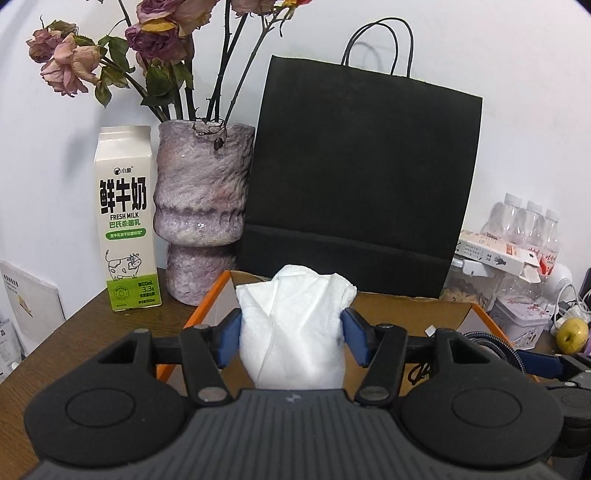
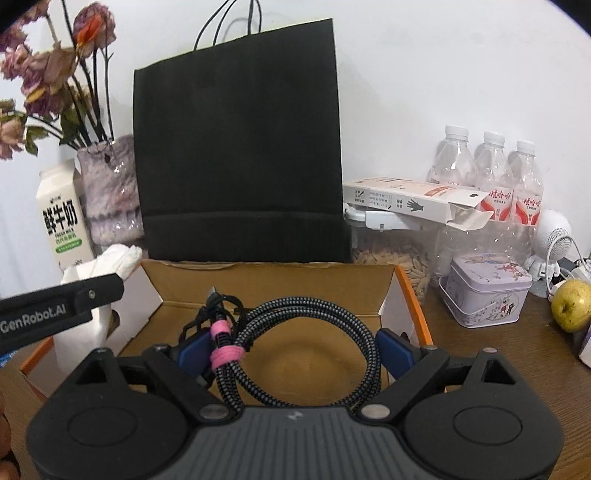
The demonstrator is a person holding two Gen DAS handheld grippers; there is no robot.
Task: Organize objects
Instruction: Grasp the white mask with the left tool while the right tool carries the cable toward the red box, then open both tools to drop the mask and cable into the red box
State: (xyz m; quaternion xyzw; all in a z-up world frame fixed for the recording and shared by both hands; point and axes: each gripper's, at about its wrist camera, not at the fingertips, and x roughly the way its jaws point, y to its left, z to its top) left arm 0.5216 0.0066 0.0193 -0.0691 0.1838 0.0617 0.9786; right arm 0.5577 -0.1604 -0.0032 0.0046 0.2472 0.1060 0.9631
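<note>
Left gripper [image 1: 291, 338], lower centre: we see blue pads pinching soft folded white tissue wad [image 1: 295, 325] above open cardboard box [image 1: 424, 306], orange-edged. Right gripper [image 2: 295, 350], lower centre: pads closed around coiled braided cable [image 2: 306, 325], pink-tied, over same box. Behind, upper centre: matte black paper bag [image 1: 362, 177]; at left, rough mottled vase [image 1: 201, 206], milk carton [image 1: 125, 218].

The tissue wad's [image 1: 291, 328] lower end is hidden behind the gripper body at lower centre. The roses [image 1: 155, 33] run off the top edge. Small print on the flat carton [image 2: 410, 201] is too small to read.
</note>
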